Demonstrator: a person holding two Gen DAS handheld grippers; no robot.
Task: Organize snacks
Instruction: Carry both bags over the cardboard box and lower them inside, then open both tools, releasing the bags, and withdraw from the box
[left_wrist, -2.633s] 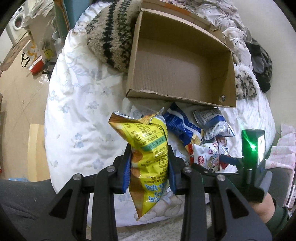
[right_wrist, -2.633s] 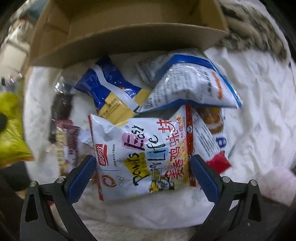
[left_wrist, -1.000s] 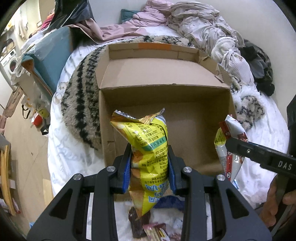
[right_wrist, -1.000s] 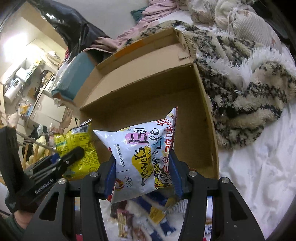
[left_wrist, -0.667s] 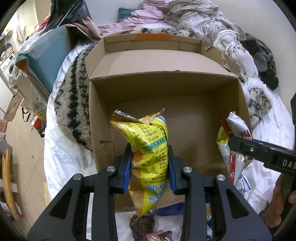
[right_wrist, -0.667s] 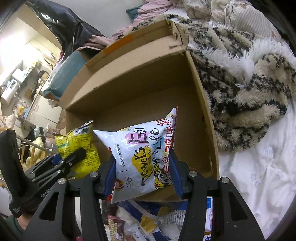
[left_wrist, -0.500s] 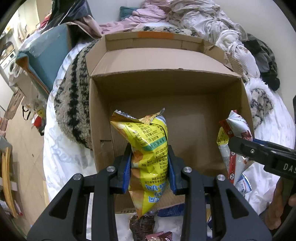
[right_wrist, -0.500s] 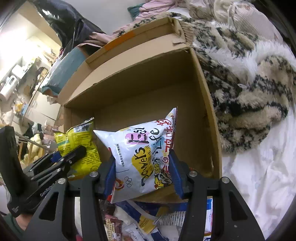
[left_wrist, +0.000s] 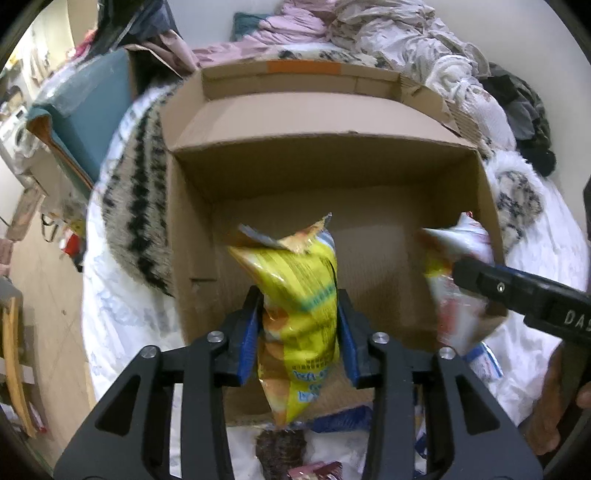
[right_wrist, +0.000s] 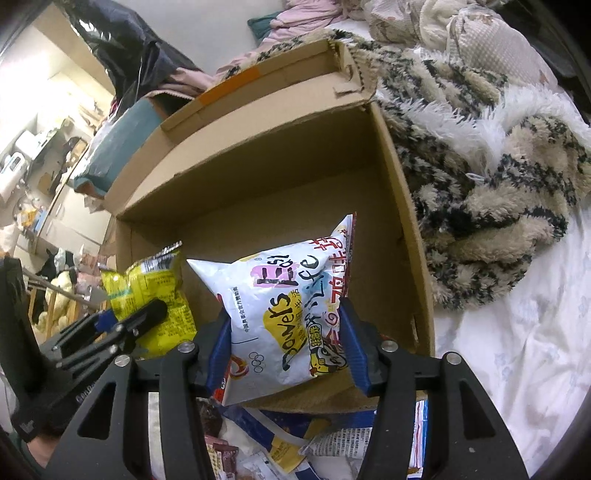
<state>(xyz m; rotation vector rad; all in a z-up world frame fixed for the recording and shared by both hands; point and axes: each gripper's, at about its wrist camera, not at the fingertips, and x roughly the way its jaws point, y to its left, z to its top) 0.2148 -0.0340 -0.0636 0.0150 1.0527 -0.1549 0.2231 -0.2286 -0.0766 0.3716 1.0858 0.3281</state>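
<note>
Your left tongs (left_wrist: 300, 334) are clamped on the yellow snack bag (left_wrist: 295, 295) at lower centre of the left view, over the near wall of the open cardboard box (left_wrist: 332, 177). Your right tongs (right_wrist: 286, 349) grip the white snack bag (right_wrist: 291, 314) at lower centre, above the box's near right corner. More packets (right_wrist: 295, 443) lie on the bed (right_wrist: 517, 350) along the bottom edge.
</note>
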